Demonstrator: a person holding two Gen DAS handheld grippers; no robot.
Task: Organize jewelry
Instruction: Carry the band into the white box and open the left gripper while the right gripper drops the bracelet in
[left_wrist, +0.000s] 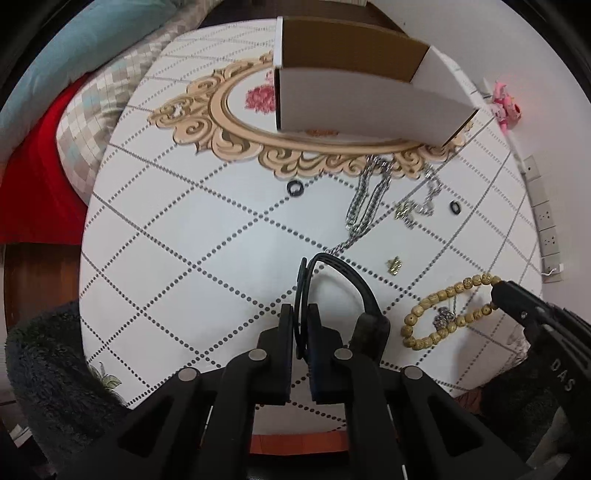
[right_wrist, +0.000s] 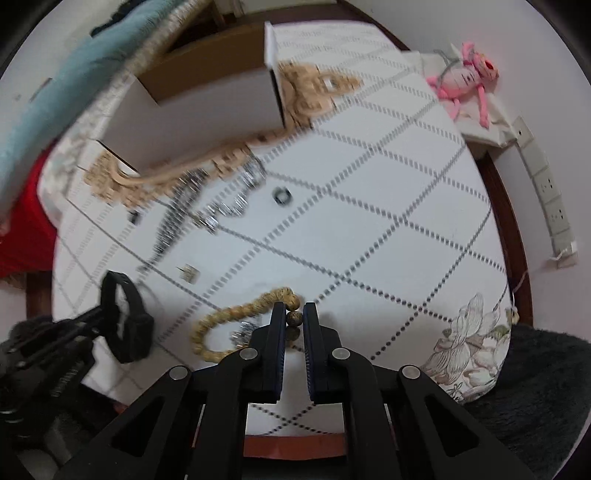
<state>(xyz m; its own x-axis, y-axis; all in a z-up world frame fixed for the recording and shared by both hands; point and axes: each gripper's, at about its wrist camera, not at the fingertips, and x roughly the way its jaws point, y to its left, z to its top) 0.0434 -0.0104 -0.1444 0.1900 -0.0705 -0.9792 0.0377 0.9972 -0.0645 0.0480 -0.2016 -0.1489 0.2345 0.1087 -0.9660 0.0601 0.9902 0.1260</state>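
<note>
My left gripper (left_wrist: 300, 310) is shut on the strap of a black watch (left_wrist: 343, 280), held just above the table; it also shows in the right wrist view (right_wrist: 127, 321). My right gripper (right_wrist: 294, 312) is shut on a bead of the tan wooden bead bracelet (right_wrist: 236, 314), which lies on the table; the bracelet also shows in the left wrist view (left_wrist: 443, 314). A silver chain (left_wrist: 364, 199), a small silver pendant (left_wrist: 445, 317) inside the bracelet loop, two black rings (left_wrist: 294, 188) (left_wrist: 455, 208) and a gold charm (left_wrist: 394, 265) lie on the table. An open white cardboard box (left_wrist: 354, 103) stands at the far side.
The table has a white cloth (left_wrist: 184, 240) with dotted diamond lines and a gold ornament print. A pink plush toy (right_wrist: 465, 79) sits at the far right. A power strip (left_wrist: 543, 214) runs along the right wall. Cushions and red fabric (left_wrist: 37, 177) lie to the left.
</note>
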